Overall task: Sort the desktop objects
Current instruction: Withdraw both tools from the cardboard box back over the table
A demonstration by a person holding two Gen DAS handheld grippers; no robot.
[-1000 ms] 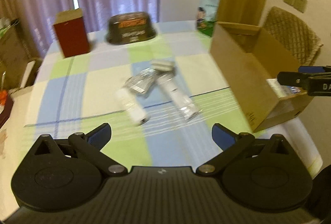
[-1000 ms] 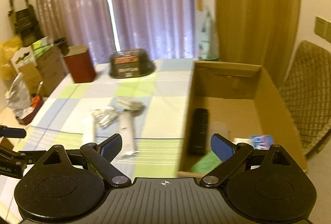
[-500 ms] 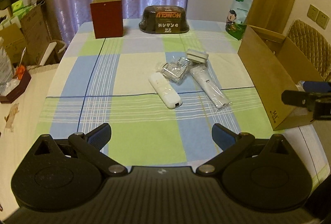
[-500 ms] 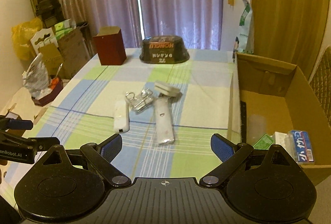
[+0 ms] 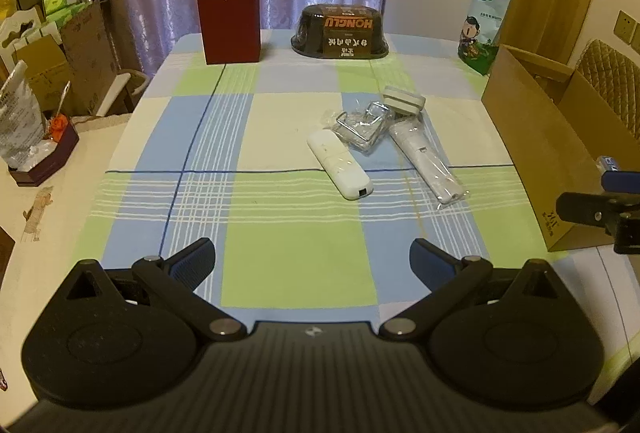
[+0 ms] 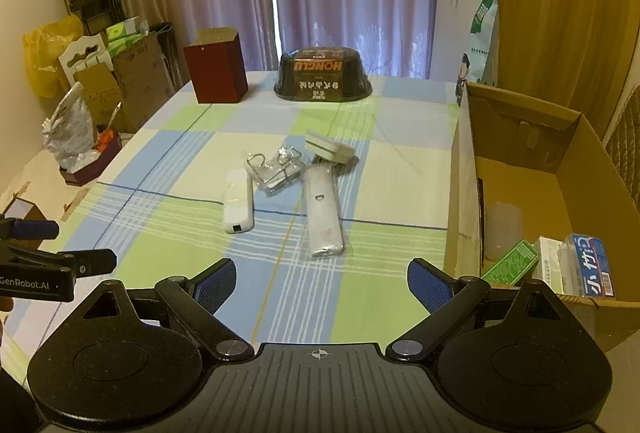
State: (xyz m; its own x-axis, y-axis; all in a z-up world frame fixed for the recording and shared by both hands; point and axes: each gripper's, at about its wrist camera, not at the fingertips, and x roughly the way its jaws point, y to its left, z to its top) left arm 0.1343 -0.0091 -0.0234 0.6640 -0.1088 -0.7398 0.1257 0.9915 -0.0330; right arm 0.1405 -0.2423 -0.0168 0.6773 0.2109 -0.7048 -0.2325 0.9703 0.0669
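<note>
1. From the left wrist camera, the left gripper (image 5: 312,261) hangs over the near part of the table (image 5: 280,273), which carries a checked cloth in blue, green and cream. Its two blue-padded fingers are spread wide and hold nothing.
2. In the middle of the cloth lies a small group: a white remote (image 5: 340,165), a clear packet with metal clips (image 5: 360,129) just beside it, a long white device in plastic wrap (image 5: 426,161), and a small grey-white block (image 5: 403,101) touching the far end of that device.
3. At the far edge stand a dark red box (image 5: 230,25), a dark HONGLU container (image 5: 340,33) and a green snack bag (image 5: 486,17). The cardboard box (image 5: 528,153) sits on the right edge of the table, and the other gripper shows beside it.
4. From the right wrist camera, the right gripper (image 6: 320,281) also hangs above the near cloth, fingers wide apart and empty.
5. The same white remote (image 6: 239,205), clip packet (image 6: 276,169) and wrapped device (image 6: 323,217) lie ahead, apart from the cardboard box (image 6: 460,193).
6. Inside the box I see a toothpaste carton (image 6: 596,265), a green packet (image 6: 512,261) and a pale cup (image 6: 502,229).
</note>
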